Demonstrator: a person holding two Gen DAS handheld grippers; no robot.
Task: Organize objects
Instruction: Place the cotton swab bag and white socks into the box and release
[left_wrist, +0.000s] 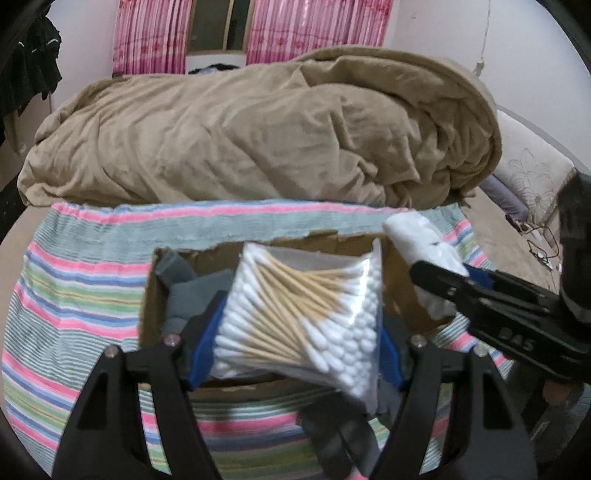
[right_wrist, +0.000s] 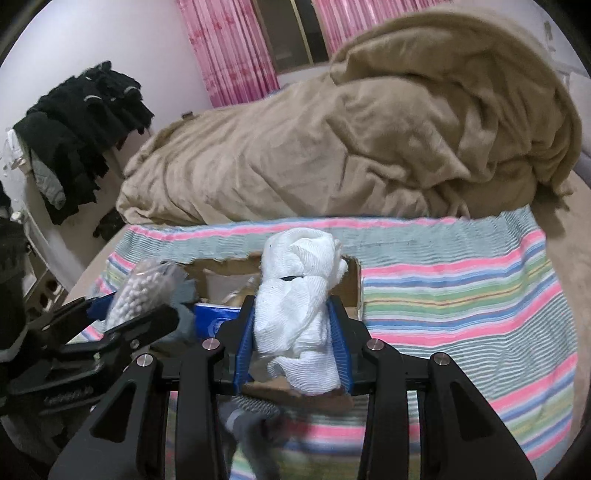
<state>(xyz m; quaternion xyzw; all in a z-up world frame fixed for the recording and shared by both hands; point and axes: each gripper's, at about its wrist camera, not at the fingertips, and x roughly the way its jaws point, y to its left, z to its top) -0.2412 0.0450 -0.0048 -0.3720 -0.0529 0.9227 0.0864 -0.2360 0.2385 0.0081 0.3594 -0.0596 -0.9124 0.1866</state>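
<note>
on the bed, a striped cloth (left_wrist: 74, 288) lies in front of a beige blanket (left_wrist: 258, 129), and a cardboard box (left_wrist: 147, 295) sits on the cloth. left gripper (left_wrist: 295, 332) is clamped on a bag of cotton swabs (left_wrist: 295, 306) over the box. right gripper (right_wrist: 295, 339) is clamped on a white rolled cloth (right_wrist: 299, 295) above the box's right edge.

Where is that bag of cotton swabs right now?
The bag of cotton swabs is clamped in the left gripper, over the open cardboard box on the striped cloth, left of the white cloth bundle.
</note>
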